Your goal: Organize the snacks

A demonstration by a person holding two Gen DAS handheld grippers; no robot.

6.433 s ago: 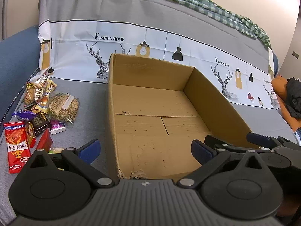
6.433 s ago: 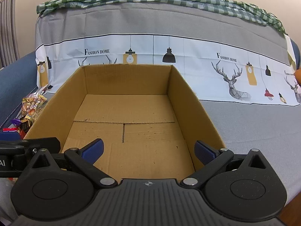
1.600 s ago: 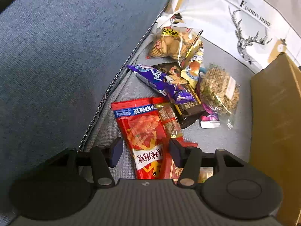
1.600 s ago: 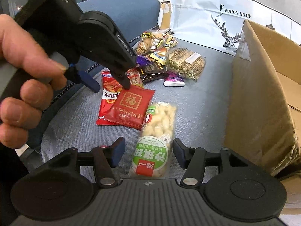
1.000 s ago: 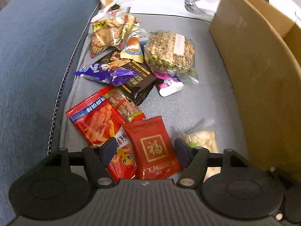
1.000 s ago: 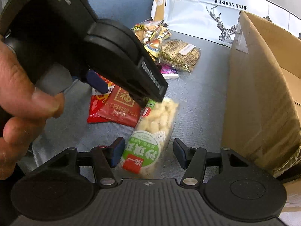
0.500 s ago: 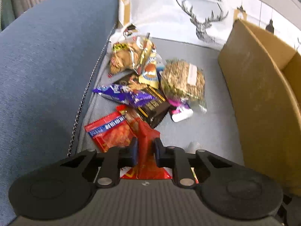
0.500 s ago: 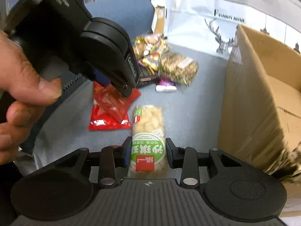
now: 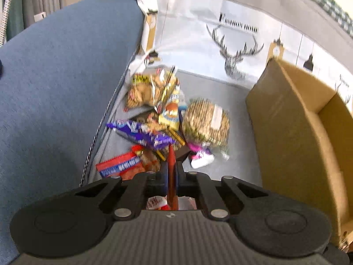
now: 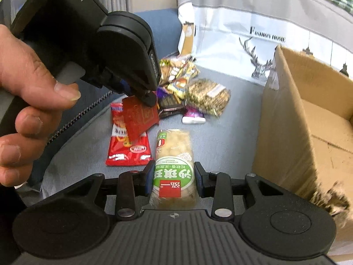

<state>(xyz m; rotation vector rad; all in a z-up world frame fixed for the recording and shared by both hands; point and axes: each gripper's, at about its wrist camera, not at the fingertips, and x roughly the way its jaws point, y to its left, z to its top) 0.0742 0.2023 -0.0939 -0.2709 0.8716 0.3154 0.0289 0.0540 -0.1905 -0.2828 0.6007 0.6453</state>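
My left gripper (image 9: 170, 172) is shut on a dark red snack packet (image 9: 171, 172), seen edge-on between the pads. In the right wrist view that red packet (image 10: 140, 116) hangs lifted under the left gripper (image 10: 145, 97), above a long red snack bag (image 10: 128, 148) lying on the grey cover. My right gripper (image 10: 173, 173) is shut on a clear pack of pale puffs with a green label (image 10: 174, 161), its pads pressing both sides. An open cardboard box (image 10: 308, 132) stands to the right.
A pile of snacks lies further back: a purple wrapper (image 9: 143, 135), a cookie bag (image 9: 145, 90), a round grain cake pack (image 9: 206, 121), a dark bar (image 10: 171, 108). A blue sofa arm (image 9: 55, 77) rises on the left. A person's hand (image 10: 28, 101) holds the left gripper.
My left gripper closed on the dark red packet and lifted it off the long red bag. My right gripper closed onto the green-label puff pack.
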